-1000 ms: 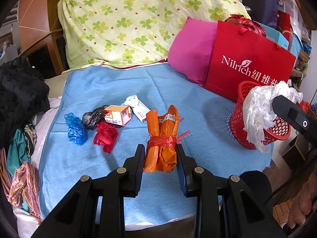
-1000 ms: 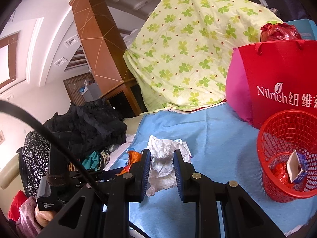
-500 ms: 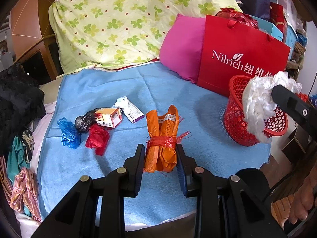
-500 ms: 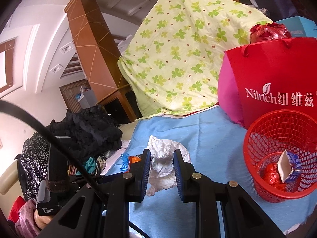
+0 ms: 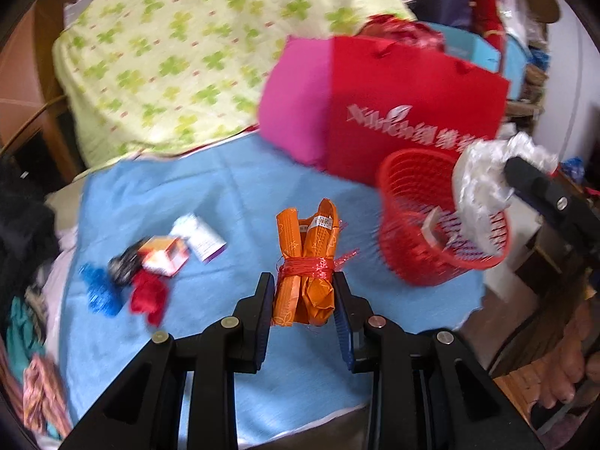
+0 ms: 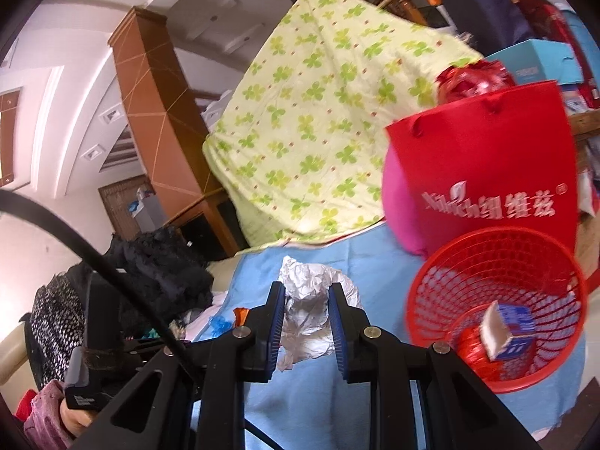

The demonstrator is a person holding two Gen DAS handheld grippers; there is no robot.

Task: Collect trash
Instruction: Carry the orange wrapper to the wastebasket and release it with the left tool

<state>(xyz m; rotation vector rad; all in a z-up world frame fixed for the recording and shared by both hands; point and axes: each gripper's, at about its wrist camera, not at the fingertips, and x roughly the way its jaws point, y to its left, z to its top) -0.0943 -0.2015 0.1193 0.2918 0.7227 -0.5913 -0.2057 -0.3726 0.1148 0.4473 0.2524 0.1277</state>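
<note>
Two boxes (image 5: pixel 180 247) on blue cloth (image 5: pixel 232 187): left view only.

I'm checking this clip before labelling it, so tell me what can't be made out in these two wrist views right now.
- Small scraps on the blue cloth, left wrist view: motion blur hides what they are.
- Red bag lettering: smeared in both views.
- Red basket contents, right wrist view: a blue and white carton covers the red item beneath.
- Crumpled white plastic in the right gripper: its lower part sits behind the fingers.
</note>
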